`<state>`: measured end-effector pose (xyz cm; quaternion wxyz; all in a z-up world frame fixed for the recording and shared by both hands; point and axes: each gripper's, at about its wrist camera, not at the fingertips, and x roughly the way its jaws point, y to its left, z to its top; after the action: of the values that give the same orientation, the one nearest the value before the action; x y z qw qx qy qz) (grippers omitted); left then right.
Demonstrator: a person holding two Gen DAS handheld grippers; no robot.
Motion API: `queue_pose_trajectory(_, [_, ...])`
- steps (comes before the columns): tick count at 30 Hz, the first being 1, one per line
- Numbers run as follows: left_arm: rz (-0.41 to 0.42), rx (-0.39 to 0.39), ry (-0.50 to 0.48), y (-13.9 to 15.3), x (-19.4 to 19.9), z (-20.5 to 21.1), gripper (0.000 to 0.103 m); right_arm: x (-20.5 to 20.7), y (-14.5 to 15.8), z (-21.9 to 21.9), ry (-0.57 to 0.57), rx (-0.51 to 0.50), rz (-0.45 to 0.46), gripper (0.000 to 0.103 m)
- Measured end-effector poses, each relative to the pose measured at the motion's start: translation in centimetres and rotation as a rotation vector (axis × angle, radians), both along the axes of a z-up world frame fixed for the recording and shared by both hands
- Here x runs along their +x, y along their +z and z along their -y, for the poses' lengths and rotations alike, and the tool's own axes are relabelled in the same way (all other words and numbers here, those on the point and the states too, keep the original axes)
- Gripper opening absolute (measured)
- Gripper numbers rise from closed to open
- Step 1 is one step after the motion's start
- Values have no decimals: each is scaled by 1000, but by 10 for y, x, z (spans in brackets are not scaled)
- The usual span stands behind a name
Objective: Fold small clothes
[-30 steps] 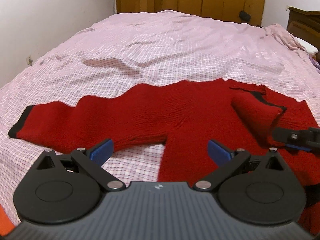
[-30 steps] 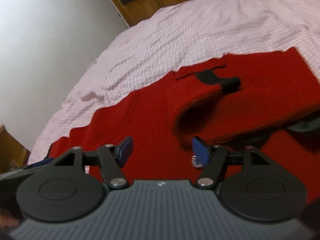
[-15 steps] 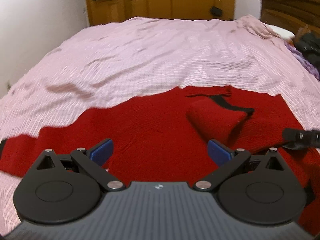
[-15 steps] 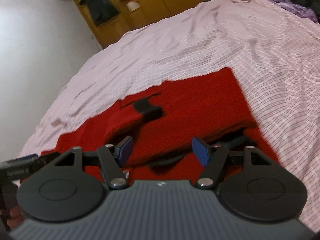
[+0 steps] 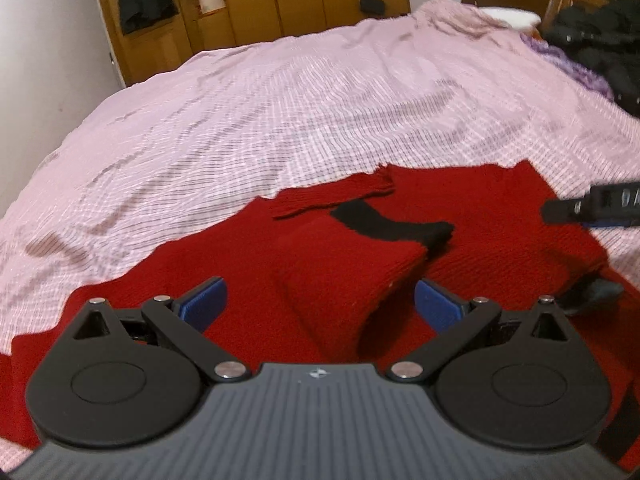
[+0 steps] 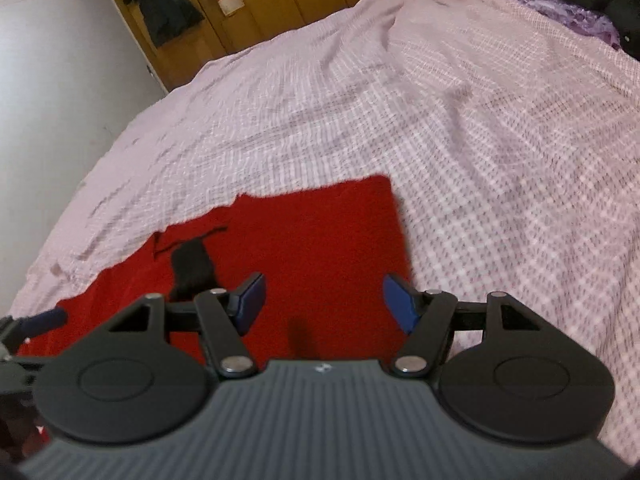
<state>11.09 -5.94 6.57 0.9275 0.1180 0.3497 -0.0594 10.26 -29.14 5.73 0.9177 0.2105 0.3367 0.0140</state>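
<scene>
Both views have slid right along the red sweater [image 5: 248,280]; our left gripper [image 5: 318,304] and right gripper [image 6: 324,304], fingers apart and empty, should pinch its right edge evenly.

red sweater [image 5: 480,216] cut off at lower edge; dark clothes [image 5: 600,40] blurred, cropped right

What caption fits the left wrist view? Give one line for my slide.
Open left gripper above a red sweater, one black-cuffed sleeve folded across it, on a pink checked bedspread.
</scene>
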Motion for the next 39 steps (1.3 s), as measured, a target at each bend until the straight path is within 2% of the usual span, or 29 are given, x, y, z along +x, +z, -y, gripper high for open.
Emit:
queue_pose_trajectory(6, [-5,67,-9,-24,23,20,100,18,-10,1,48,-44,31,69])
queue_pose_trajectory(9, [27,109,4,-34,30,26,85,12,-22,6,32,-39,77,68])
queue_pose_trajectory(11, [34,107,4,-37,33,27,50,12,-26,10,28,-37,73,69])
queue_pose_trajectory(12, [39,87,15,-37,34,25,47,13,-28,13,25,-30,70,69])
queue_pose_trajectory(14, [57,38,42,-33,33,19,35,11,-30,19,21,6,71,69])
queue_pose_trajectory(17, [89,-29,110,-21,29,1,32,9,-33,23,16,40,71,69])
queue_pose_trajectory(21, [103,-61,200,-10,21,-28,32,8,-34,19,17,32,67,69])
queue_pose_trajectory(25, [57,-64,265,-15,12,-58,32,6,-33,17,13,26,62,69])
queue_pose_trajectory(27, [15,-89,287,-22,6,-73,33,6,-31,16,11,29,61,69])
queue_pose_trajectory(29, [-22,-149,302,-28,1,-88,40,3,-26,15,6,22,64,69])
queue_pose_trajectory(32, [-23,-190,340,-28,-11,-106,50,-3,-21,15,5,20,68,69])
queue_pose_trajectory(39, [25,-174,389,-10,-27,-136,55,-20,-13,13,13,-20,63,69])
